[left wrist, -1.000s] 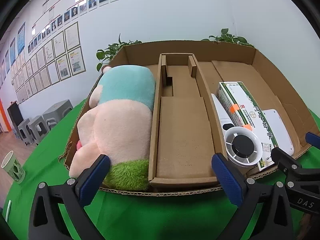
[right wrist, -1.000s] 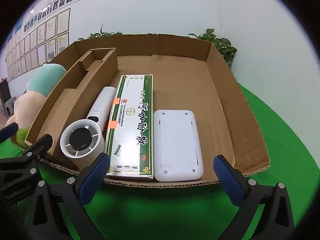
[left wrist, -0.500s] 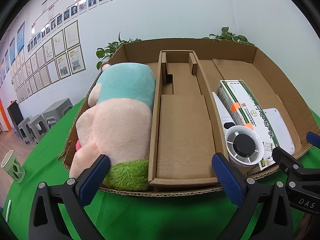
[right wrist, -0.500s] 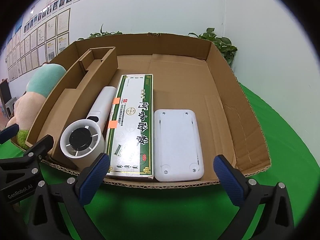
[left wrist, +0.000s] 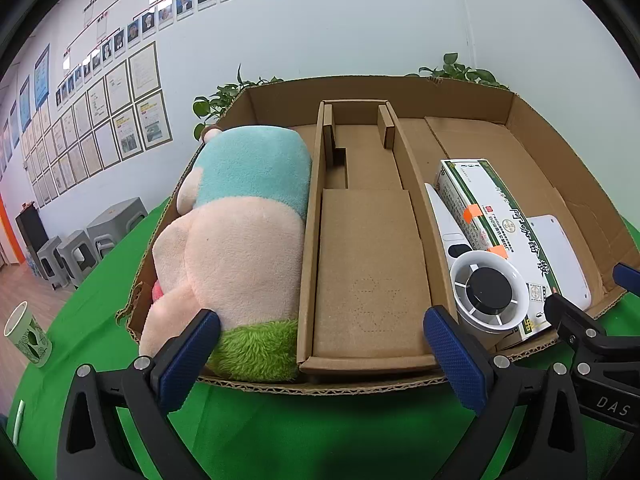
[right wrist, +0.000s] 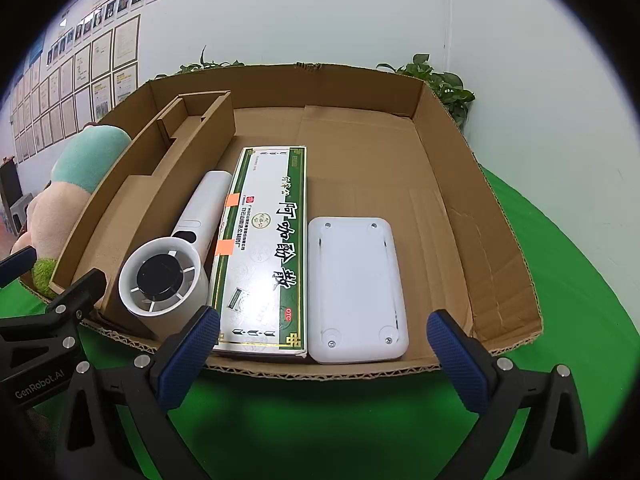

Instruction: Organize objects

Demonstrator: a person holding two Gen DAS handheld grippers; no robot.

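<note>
Hovering at the near edge of the cardboard box [left wrist: 520, 112], the left hand-held gripper [left wrist: 320, 356] has its blue pads wide apart and nothing between them. Right hand-held gripper [right wrist: 322, 354] likewise released, empty, at the near edge of the same box, just beside the left one.

Box sits on the green-covered bench [right wrist: 580, 260], open at the top.

Contents, left to right:
- Left section: plush toy [left wrist: 240, 232], pink body, teal part toward the far end, green patch at the near end; it fills the section and touches the divider.
- Middle: brown cardboard insert [left wrist: 368, 264], a long tray running front to back, nothing inside it.
- Right section: white handheld fan [right wrist: 168, 276] lying flat, handle pointing away, round head near the front edge, against the insert wall.
- Green-and-white carton [right wrist: 264, 248] with orange stickers, lying flat, touching the fan's right side.
- White flat device [right wrist: 356, 292], rounded corners, screws showing, just beside the carton on its right.

Off the box: paper cup [left wrist: 26, 336] on the bench at far left, upright. Potted plants [right wrist: 440, 84] behind the box against the wall.
</note>
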